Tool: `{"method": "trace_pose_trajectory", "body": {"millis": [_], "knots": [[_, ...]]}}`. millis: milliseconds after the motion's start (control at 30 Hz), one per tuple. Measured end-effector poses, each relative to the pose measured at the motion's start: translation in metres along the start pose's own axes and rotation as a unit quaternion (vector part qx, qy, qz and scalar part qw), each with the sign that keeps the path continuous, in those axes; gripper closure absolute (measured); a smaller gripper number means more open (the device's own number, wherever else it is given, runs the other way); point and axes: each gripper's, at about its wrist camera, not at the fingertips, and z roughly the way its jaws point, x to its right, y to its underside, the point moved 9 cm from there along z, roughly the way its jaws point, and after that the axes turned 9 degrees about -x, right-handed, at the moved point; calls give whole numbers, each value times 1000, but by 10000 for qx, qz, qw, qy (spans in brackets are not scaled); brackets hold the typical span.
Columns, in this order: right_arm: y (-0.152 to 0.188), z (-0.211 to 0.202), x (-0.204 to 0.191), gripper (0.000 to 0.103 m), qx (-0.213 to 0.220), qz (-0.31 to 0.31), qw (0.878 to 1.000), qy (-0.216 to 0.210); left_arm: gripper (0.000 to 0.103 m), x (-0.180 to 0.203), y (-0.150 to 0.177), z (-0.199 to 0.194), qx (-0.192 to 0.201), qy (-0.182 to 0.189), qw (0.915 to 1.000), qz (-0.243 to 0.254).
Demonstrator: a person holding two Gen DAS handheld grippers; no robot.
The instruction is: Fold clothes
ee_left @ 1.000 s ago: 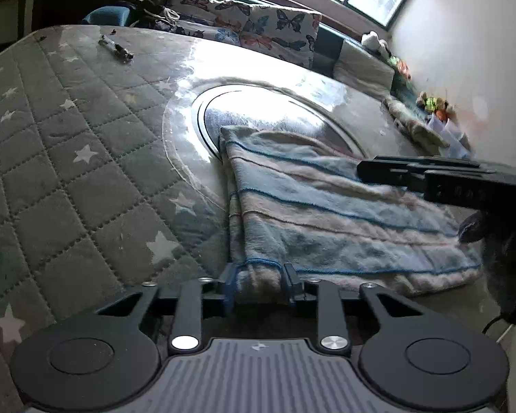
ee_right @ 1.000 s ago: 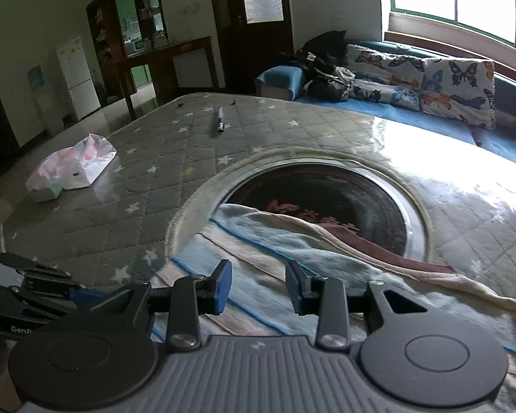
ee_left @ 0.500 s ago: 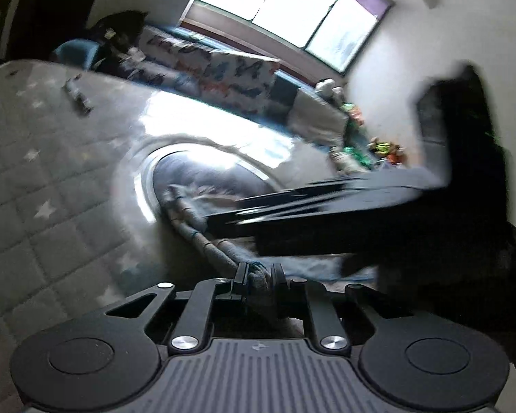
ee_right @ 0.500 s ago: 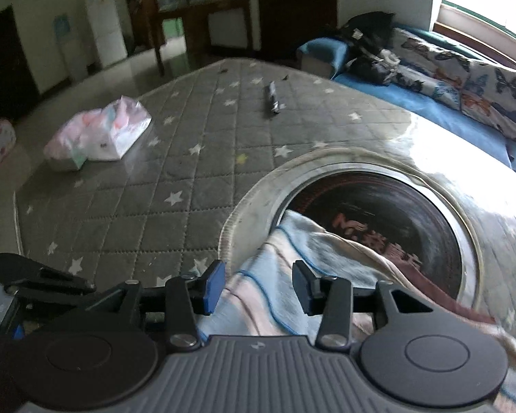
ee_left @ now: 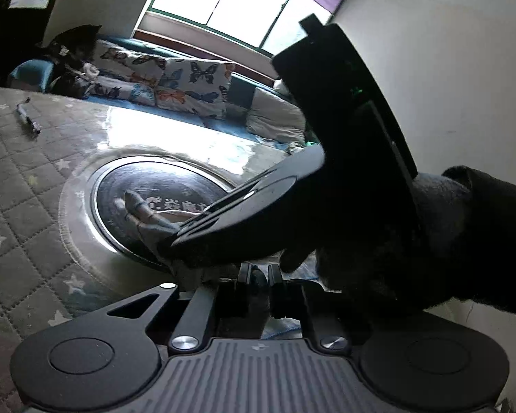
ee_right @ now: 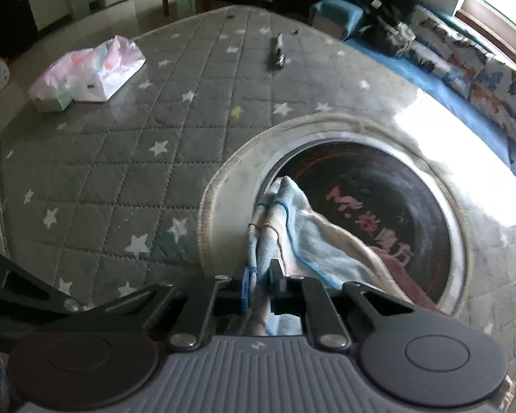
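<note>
A striped light-blue and cream cloth (ee_right: 302,237) lies bunched over the rim of the dark round inset (ee_right: 371,206) in the table. My right gripper (ee_right: 261,285) is shut on a folded edge of the cloth. My left gripper (ee_left: 258,277) is shut on another part of the same cloth (ee_left: 144,216), and most of it there is hidden behind the other gripper's body (ee_left: 344,172), which fills the right of the left wrist view.
The grey quilted star-pattern table cover (ee_right: 120,158) spreads to the left. On it lie a pack of tissues (ee_right: 89,72) and a dark pen-like object (ee_right: 278,51). A sofa with butterfly cushions (ee_left: 175,79) runs along the far side under the window.
The right gripper has shut on the cloth's edge. Both grippers have come close together, gathering the flat cloth into a bunch over the round inset.
</note>
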Motion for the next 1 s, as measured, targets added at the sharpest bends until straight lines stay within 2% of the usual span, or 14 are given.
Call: {"method": "trace_pose_trajectory", "body": {"millis": [67, 200, 333, 533, 800, 1000], "knots": [[4, -10, 8, 94, 179, 164, 9997, -71, 88, 4, 2, -2, 25, 59, 9999, 122], [19, -36, 37, 95, 573, 597, 9965, -90, 61, 13, 4, -6, 112, 156, 9991, 388], [50, -66, 80, 95, 931, 1174, 9887, 13, 51, 20, 7, -1, 65, 59, 9984, 554], [112, -91, 140, 95, 1200, 1937, 9735, 165, 49, 27, 10, 18, -231, -87, 9981, 569], [189, -80, 186, 96, 1284, 2739, 9531, 33, 48, 39, 19, 53, -744, -267, 9945, 695], [204, -89, 207, 97, 1510, 2906, 9449, 23, 47, 42, 20, 70, -980, -440, 9913, 765]]}}
